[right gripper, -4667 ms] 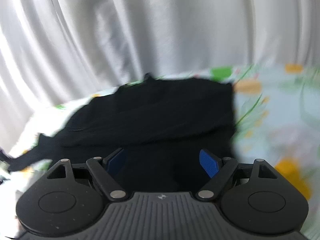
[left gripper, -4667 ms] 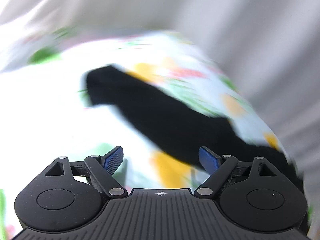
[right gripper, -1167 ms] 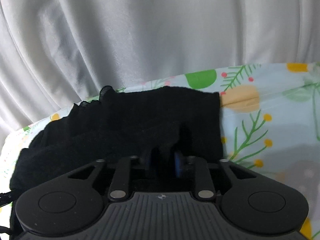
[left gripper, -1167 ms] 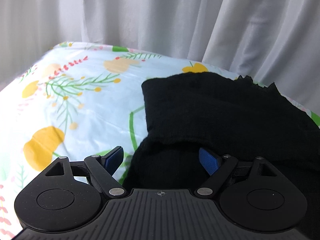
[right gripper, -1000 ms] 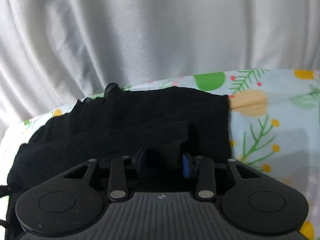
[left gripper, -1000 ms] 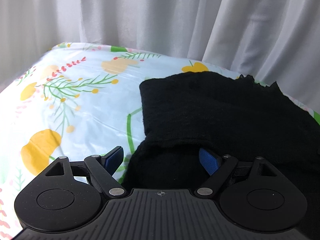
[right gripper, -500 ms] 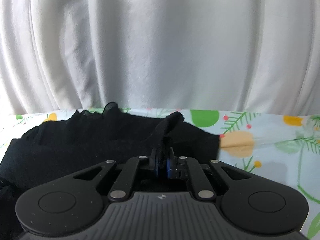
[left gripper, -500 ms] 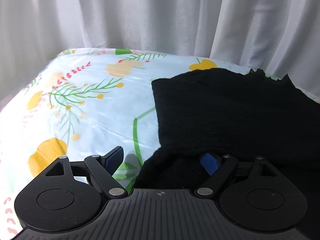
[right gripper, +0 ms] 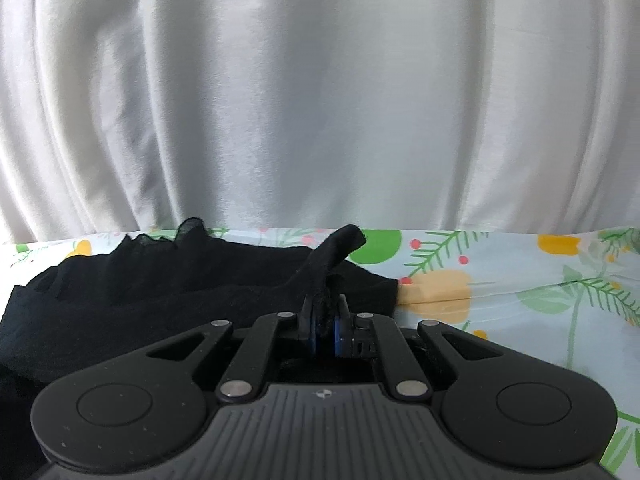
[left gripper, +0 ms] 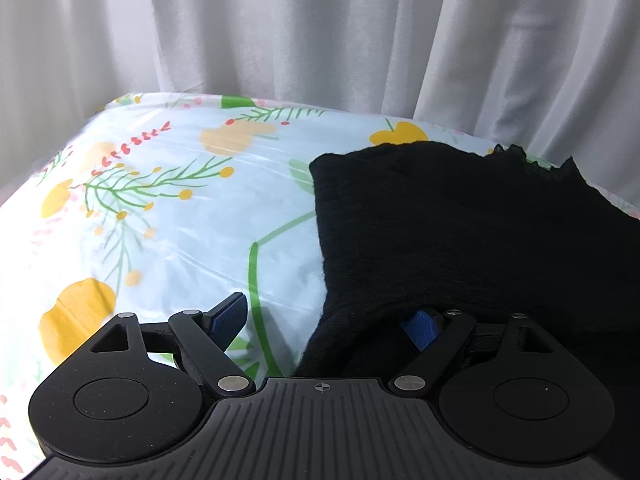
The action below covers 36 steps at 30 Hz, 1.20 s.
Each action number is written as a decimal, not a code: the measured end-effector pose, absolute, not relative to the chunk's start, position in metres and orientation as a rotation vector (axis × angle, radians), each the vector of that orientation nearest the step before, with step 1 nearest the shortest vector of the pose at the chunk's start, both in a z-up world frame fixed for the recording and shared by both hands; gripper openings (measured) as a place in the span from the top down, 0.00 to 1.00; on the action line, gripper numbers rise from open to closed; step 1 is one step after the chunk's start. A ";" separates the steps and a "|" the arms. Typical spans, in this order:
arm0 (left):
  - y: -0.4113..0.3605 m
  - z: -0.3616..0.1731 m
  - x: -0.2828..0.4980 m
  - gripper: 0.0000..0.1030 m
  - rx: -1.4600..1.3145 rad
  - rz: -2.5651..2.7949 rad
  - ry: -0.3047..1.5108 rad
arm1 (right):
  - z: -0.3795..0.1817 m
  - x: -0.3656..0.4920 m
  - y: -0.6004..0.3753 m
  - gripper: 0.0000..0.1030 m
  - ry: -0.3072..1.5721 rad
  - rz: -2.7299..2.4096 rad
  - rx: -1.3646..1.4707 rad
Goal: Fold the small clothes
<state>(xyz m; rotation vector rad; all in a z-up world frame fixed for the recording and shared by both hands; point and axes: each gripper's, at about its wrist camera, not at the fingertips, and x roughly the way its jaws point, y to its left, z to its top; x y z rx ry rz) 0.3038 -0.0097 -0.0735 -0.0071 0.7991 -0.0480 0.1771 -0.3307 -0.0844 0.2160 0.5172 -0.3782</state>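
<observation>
A black knit garment (left gripper: 460, 220) lies partly folded on a floral tablecloth (left gripper: 168, 216). My left gripper (left gripper: 324, 322) is open at the garment's near left edge; its right finger sits under a fold of the cloth, its left finger over bare tablecloth. In the right wrist view the same garment (right gripper: 140, 288) spreads to the left. My right gripper (right gripper: 325, 330) is shut on a pinched corner of the garment, and a tail of black cloth (right gripper: 340, 244) stands up above the fingers.
White curtains (left gripper: 320, 32) hang close behind the table's far edge, also in the right wrist view (right gripper: 320, 100). Bare floral tablecloth lies left of the garment and to its right (right gripper: 520, 288).
My right gripper closed on the garment's corner and lifted it; the view tilted up toward the curtain. My left gripper stayed open and drifted slightly left, the garment edge now over its right finger.
</observation>
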 end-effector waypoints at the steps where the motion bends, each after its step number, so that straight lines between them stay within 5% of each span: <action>1: -0.009 -0.074 0.304 0.15 -0.004 -0.049 0.807 | -0.085 0.178 -0.333 0.93 0.522 -0.382 0.218; 6: 0.002 -0.072 0.300 0.15 -0.013 -0.035 0.826 | -0.096 0.186 -0.342 0.93 0.605 -0.363 0.241; 10: 0.023 -0.058 0.289 0.15 -0.048 0.025 0.800 | -0.098 0.177 -0.351 0.74 0.618 -0.412 0.294; 17: 0.017 -0.039 0.291 0.14 -0.010 0.042 0.774 | -0.094 0.172 -0.342 0.67 0.582 -0.363 0.318; 30: 0.048 -0.037 0.264 0.14 -0.008 0.116 0.777 | -0.115 0.196 -0.319 0.62 0.674 -0.304 0.195; 36: 0.003 -0.044 0.295 0.11 0.008 -0.032 0.774 | -0.118 0.201 -0.310 0.59 0.682 -0.335 0.078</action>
